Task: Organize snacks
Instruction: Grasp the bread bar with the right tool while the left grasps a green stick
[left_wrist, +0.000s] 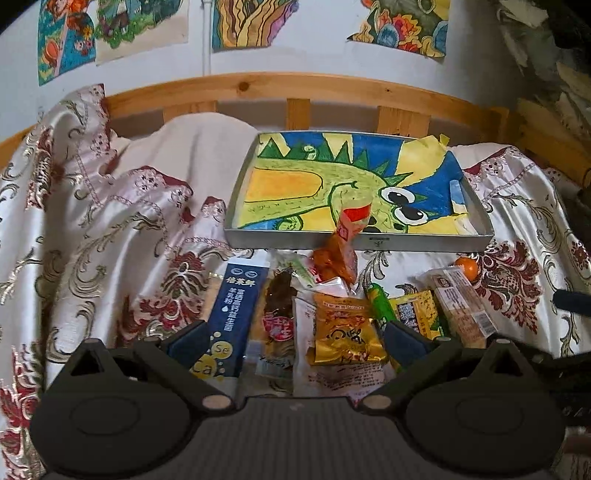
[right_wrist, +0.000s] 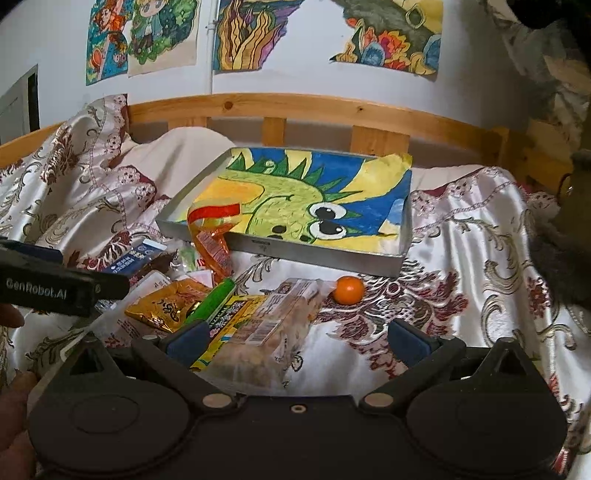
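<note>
A metal tray (left_wrist: 424, 242) (right_wrist: 317, 258) lined with a dinosaur drawing rests on the patterned cloth. In front of it lies a heap of snacks: a blue box (left_wrist: 236, 306), a dark jerky pack (left_wrist: 279, 310), a gold packet (left_wrist: 345, 334) (right_wrist: 166, 302), a green tube (left_wrist: 380, 304) (right_wrist: 212, 301), a clear biscuit pack (left_wrist: 463, 304) (right_wrist: 269, 325) and an orange-red packet (left_wrist: 341, 254) (right_wrist: 212, 240) leaning on the tray's front wall. A small orange (left_wrist: 467, 267) (right_wrist: 349, 290) lies apart. My left gripper (left_wrist: 295, 338) hovers open above the heap. My right gripper (right_wrist: 297, 339) is open near the biscuit pack.
A wooden bed rail (left_wrist: 295, 88) (right_wrist: 295, 107) runs behind the tray, with drawings taped on the wall above. The rumpled embroidered cloth (left_wrist: 110, 229) (right_wrist: 480, 258) covers everything. The left gripper's body (right_wrist: 55, 288) and a hand (right_wrist: 14, 406) show at the right wrist view's left edge.
</note>
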